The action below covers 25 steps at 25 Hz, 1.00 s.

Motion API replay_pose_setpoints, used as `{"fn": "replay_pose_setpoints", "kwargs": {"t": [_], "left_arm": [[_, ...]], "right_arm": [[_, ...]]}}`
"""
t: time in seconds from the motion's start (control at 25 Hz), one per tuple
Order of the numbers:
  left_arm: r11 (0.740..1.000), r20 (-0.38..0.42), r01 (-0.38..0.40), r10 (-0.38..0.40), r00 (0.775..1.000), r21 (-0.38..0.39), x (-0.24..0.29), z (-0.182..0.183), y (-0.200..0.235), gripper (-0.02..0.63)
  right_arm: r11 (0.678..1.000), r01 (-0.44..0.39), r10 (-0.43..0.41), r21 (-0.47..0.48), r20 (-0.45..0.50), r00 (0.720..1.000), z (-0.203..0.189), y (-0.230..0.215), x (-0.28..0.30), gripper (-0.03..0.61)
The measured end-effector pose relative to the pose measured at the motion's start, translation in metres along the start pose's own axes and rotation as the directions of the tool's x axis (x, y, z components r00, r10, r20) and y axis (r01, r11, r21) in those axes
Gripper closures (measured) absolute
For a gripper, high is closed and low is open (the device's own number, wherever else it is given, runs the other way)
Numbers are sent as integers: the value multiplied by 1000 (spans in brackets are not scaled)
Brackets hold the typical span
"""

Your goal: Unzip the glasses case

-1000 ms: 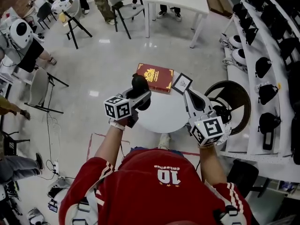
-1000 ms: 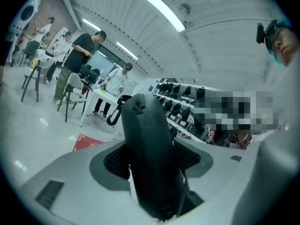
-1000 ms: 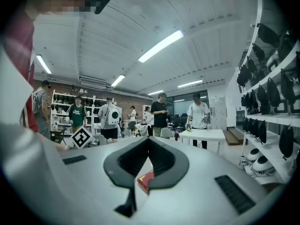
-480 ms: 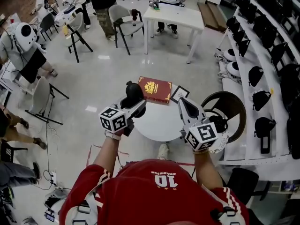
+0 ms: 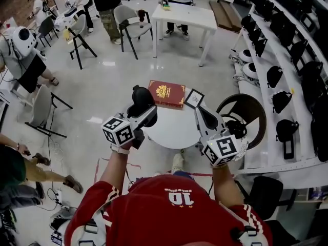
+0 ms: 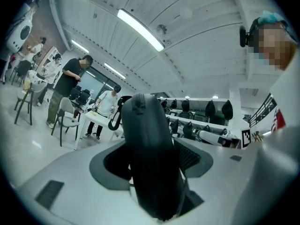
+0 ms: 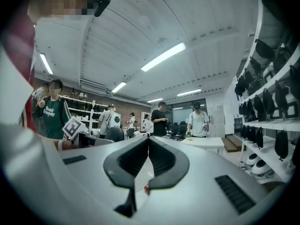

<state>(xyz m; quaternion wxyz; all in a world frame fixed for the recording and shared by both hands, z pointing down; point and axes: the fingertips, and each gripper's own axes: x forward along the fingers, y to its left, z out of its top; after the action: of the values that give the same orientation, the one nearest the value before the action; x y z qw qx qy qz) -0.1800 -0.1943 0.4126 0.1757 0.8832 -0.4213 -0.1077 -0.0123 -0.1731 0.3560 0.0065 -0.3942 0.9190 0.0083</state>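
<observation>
glasses case [image 5: 139, 95] clamped in left gripper [image 5: 144, 111]

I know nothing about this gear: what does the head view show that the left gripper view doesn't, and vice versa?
Only the head view shows the round white table below and the red book at its far edge. Only the left gripper view shows the ceiling light strips and how the black glasses case fills the gap between the jaws of the left hand-held gripper. Both show that case held in that gripper, and the white rectangular table farther off.
</observation>
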Motion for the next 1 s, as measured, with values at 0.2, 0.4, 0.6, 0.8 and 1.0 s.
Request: {"fn": "replay_pose_setpoints", "kwargs": {"t": [0.2, 0.4, 0.6, 0.8, 1.0], "left_arm": [[1000, 12, 20, -20, 1000, 11, -6, 10, -8, 330], [998, 44, 55, -55, 997, 10, -5, 26, -23, 330], [991, 95, 132, -131, 987, -4, -6, 51, -42, 330], [960, 154, 273, -261, 953, -63, -9, 80, -69, 330], [919, 217, 381, -354, 910, -97, -16, 105, -84, 330]], "right_arm": [[999, -14, 15, -38, 19, 1000, 10, 16, -5, 564], [996, -49, 50, -76, 13, 999, 12, 29, -6, 558], [991, -79, 80, -107, 5, 997, 11, 42, -3, 551], [979, -126, 129, -158, 9, 992, 14, 58, -1, 551], [964, -172, 179, -204, 18, 984, 19, 76, 3, 551]]}}
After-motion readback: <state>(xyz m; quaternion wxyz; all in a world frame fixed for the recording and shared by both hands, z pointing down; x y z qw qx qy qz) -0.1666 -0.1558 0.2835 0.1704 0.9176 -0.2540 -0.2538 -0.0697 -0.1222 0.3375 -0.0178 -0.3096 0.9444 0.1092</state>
